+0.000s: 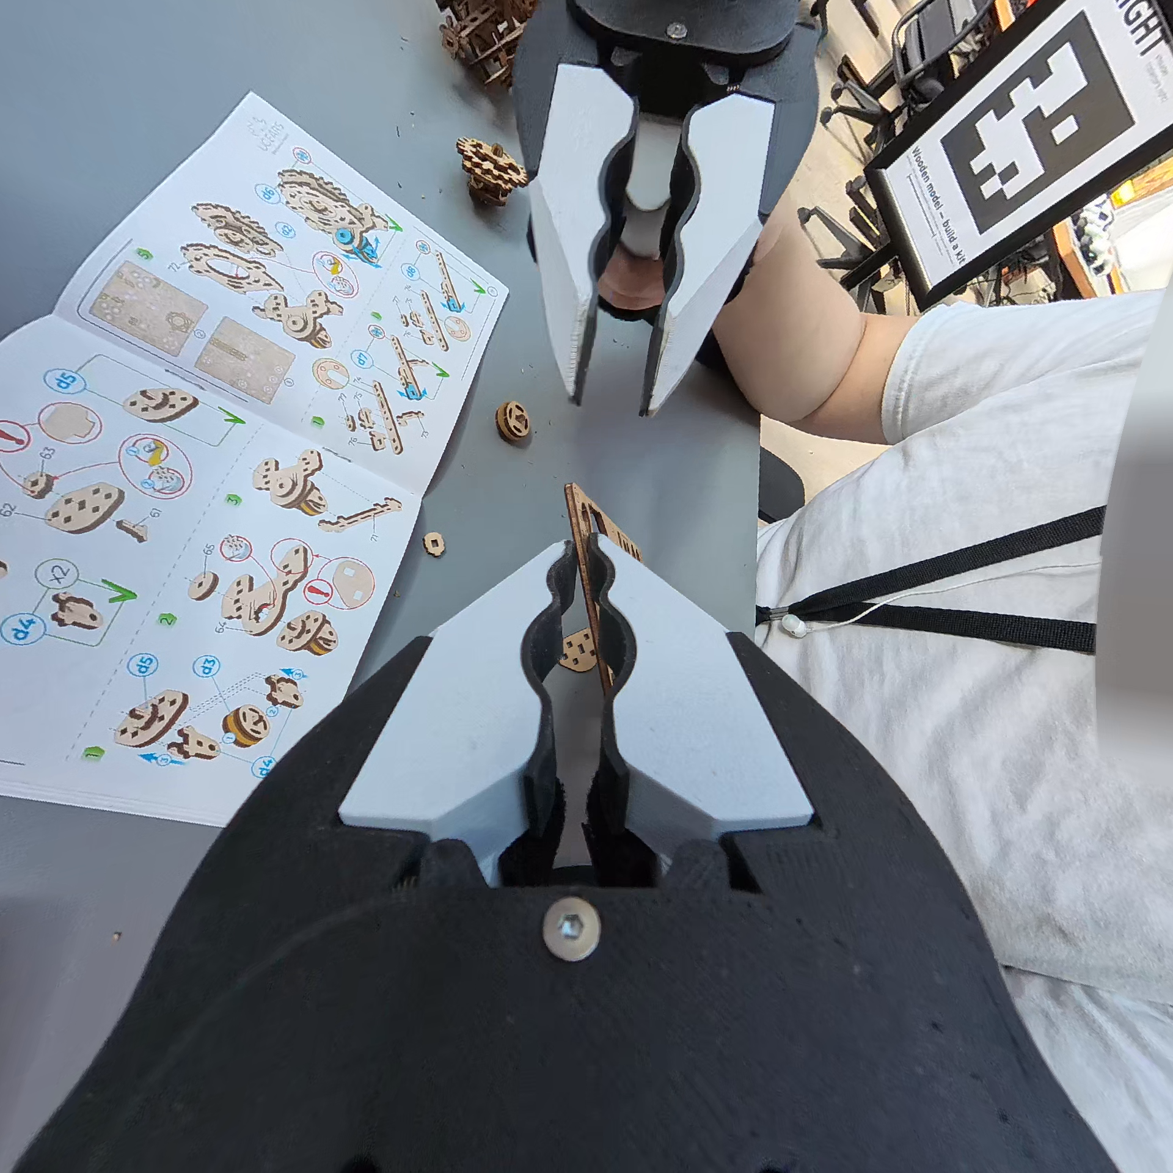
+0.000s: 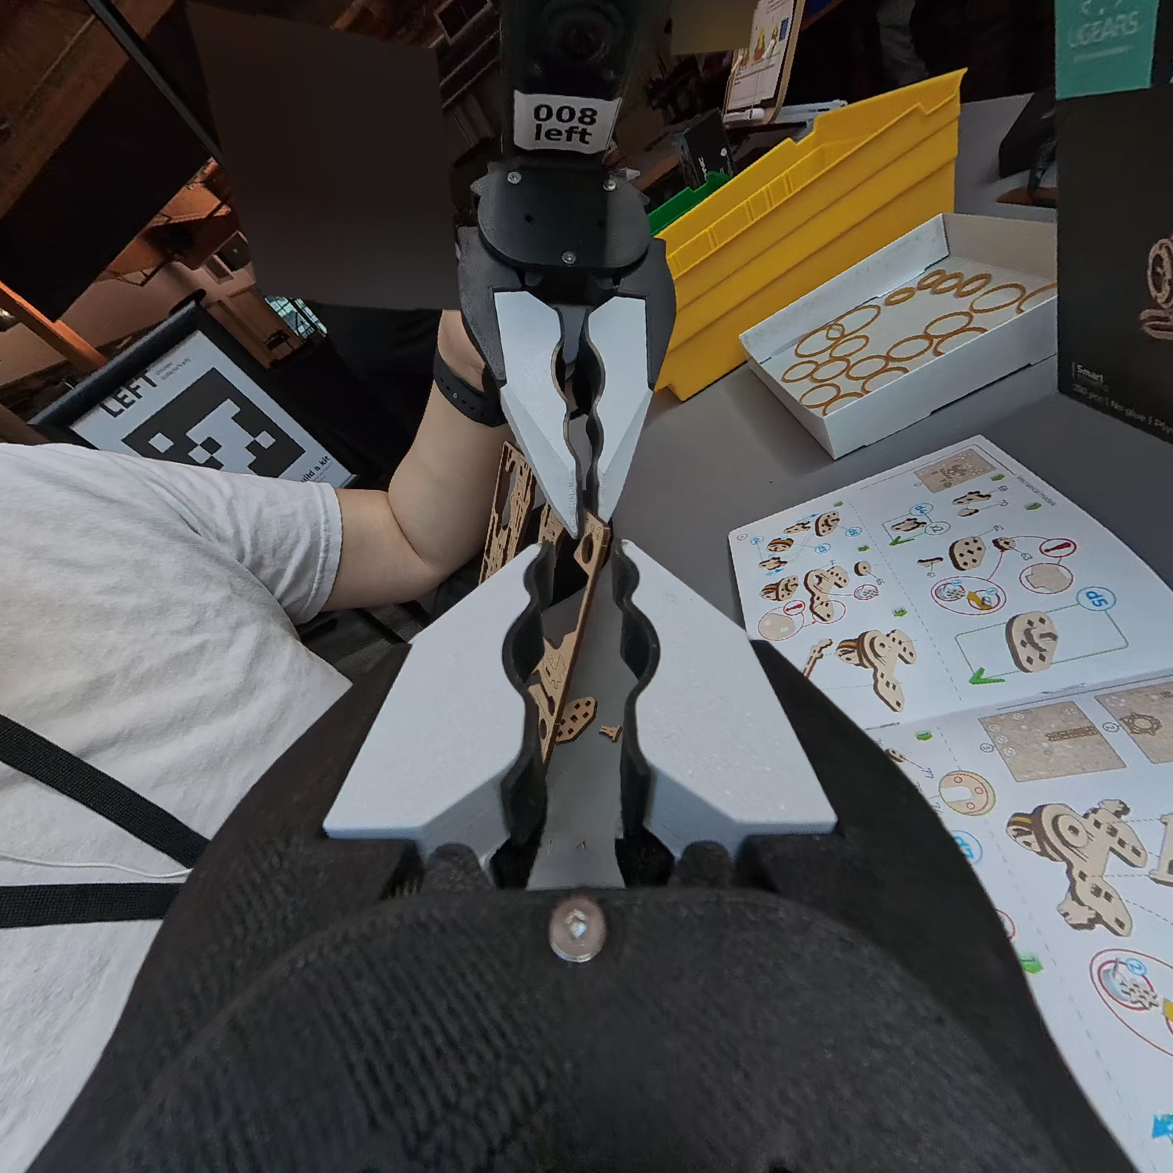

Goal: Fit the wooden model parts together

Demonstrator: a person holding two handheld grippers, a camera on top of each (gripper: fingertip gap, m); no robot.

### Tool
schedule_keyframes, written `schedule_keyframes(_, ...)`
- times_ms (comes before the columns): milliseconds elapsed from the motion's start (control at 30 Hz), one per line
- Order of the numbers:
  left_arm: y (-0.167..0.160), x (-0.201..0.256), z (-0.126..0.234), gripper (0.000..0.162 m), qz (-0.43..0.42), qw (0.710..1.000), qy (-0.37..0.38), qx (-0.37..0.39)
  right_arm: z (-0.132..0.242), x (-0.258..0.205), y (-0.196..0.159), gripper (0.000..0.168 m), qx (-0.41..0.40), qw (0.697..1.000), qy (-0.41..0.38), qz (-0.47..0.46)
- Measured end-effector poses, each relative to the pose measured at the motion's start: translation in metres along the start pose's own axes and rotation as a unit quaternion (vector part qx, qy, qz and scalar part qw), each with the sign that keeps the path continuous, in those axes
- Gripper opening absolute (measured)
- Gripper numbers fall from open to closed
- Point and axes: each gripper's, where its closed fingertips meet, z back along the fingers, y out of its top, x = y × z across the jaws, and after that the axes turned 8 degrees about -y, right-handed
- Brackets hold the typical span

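My left gripper [image 1: 581, 544] is shut on a thin laser-cut wooden sheet [image 1: 587, 571], held upright and edge-on above the grey table [image 1: 685, 457]. In the right wrist view the left gripper [image 2: 587, 525] pinches the sheet [image 2: 574, 635] by its top corner. My right gripper [image 1: 609, 406] faces it, open and empty, tips a short way from the sheet. In its own view the right gripper [image 2: 581, 546] shows the sheet through the gap between its fingers. A small holed wooden part [image 1: 579, 650] lies on the table below, also in the right wrist view [image 2: 576, 717].
An open instruction booklet [image 1: 222, 444] [image 2: 984, 635] lies beside the grippers. A wooden wheel [image 1: 512, 420], a washer [image 1: 433, 544] and a gear assembly [image 1: 489, 165] lie near it. A yellow bin [image 2: 825, 222], a white tray of wooden rings [image 2: 888, 419] and a dark box [image 2: 1111, 254] stand behind. The table edge [image 1: 758, 508] is by a person's body. The tips of one gripper are about 4 cm away from the tips of the other. My left tips are roughly 11 cm from the washer [image 1: 433, 544].
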Motion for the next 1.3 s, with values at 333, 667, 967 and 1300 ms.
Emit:
schedule_keyframes(333, 0.016, 0.008, 0.047, 0.043, -0.028, 0.995, 0.071, 0.061, -0.032, -0.023, -0.049, 0.002, -0.117, 0.988, 0.084, -0.052)
schedule_keyframes(667, -0.068, 0.028, 0.120, 0.062, 0.038, 0.930, 0.123, 0.345, -0.025, -0.020, -0.032, 0.002, -0.073, 0.993, 0.077, -0.052)
schedule_keyframes(967, -0.097, 0.025, 0.055, 0.022, 0.095, 0.937, 0.046, 0.332, -0.028, -0.016, -0.031, 0.002, -0.068, 0.993, 0.065, -0.065)
schedule_keyframes(1300, -0.078, 0.031, 0.062, 0.000, 0.092, 0.923, -0.008, 0.373, -0.028, -0.006, -0.031, 0.002, -0.055, 0.987, 0.068, -0.131)
